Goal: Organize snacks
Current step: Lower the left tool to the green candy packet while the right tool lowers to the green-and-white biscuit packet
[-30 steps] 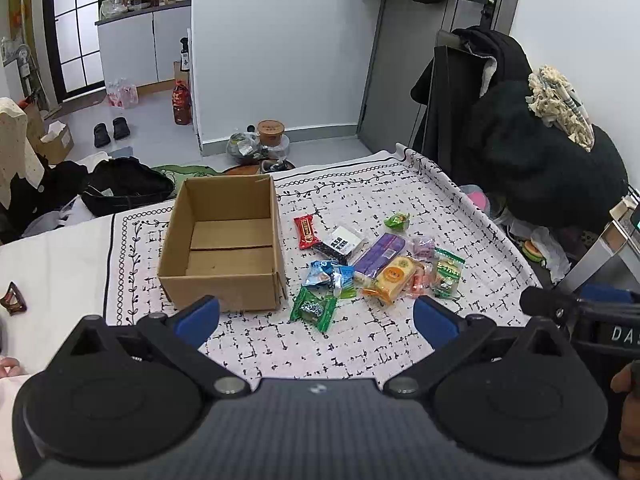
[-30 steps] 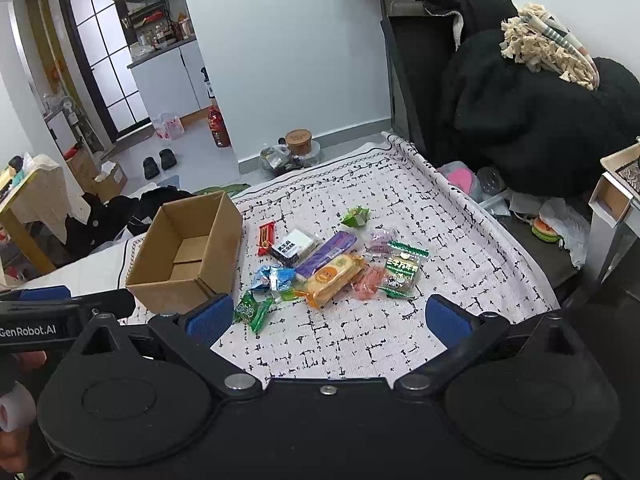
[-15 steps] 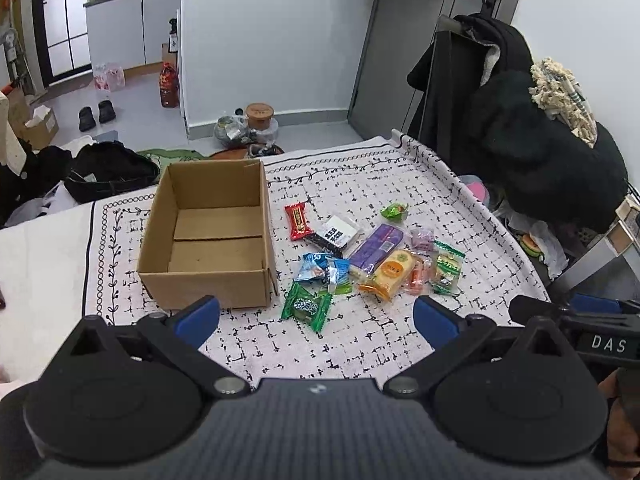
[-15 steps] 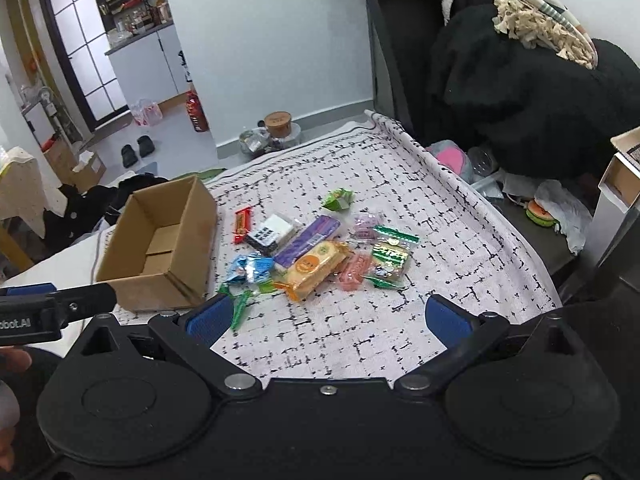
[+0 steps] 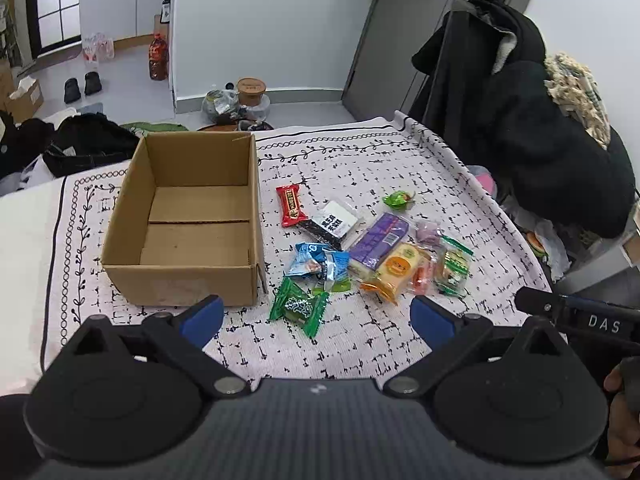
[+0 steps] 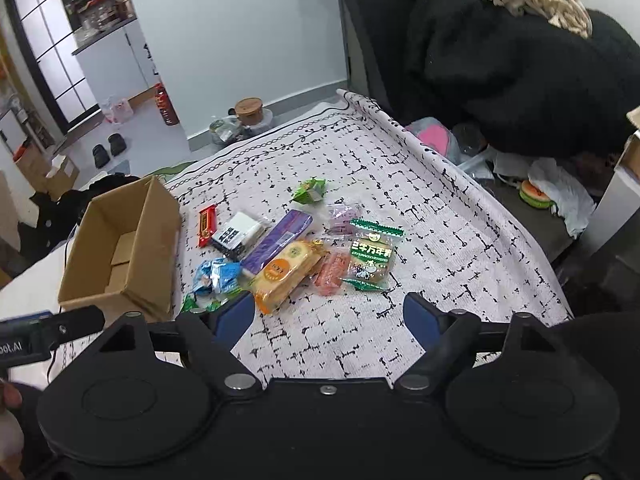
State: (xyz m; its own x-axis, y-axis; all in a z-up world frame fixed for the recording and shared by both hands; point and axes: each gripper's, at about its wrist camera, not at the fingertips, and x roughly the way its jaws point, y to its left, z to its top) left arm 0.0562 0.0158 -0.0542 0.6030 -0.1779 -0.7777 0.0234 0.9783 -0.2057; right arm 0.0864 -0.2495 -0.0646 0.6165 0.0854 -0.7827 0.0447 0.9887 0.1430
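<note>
Snacks loose on the table, box empty, both grippers unladen.

Left gripper (image 5: 316, 316), bottom of the left view, has its jaws spread wide with nothing between them; right gripper (image 6: 328, 314), bottom of the right view, likewise parted and empty, judged poised for a first pick. Nearest the left gripper lies a green wrapped packet (image 5: 298, 306), then blue packets (image 5: 318, 264), an orange cake pack (image 5: 394, 270), a purple bar (image 5: 378, 240) and a red bar (image 5: 291, 205), clustered centre frame on the patterned table (image 5: 380, 336). Cardboard box (image 5: 188, 216), centre left, stands just beside the cluster with its top open, evidently placed as the receptacle.
</note>
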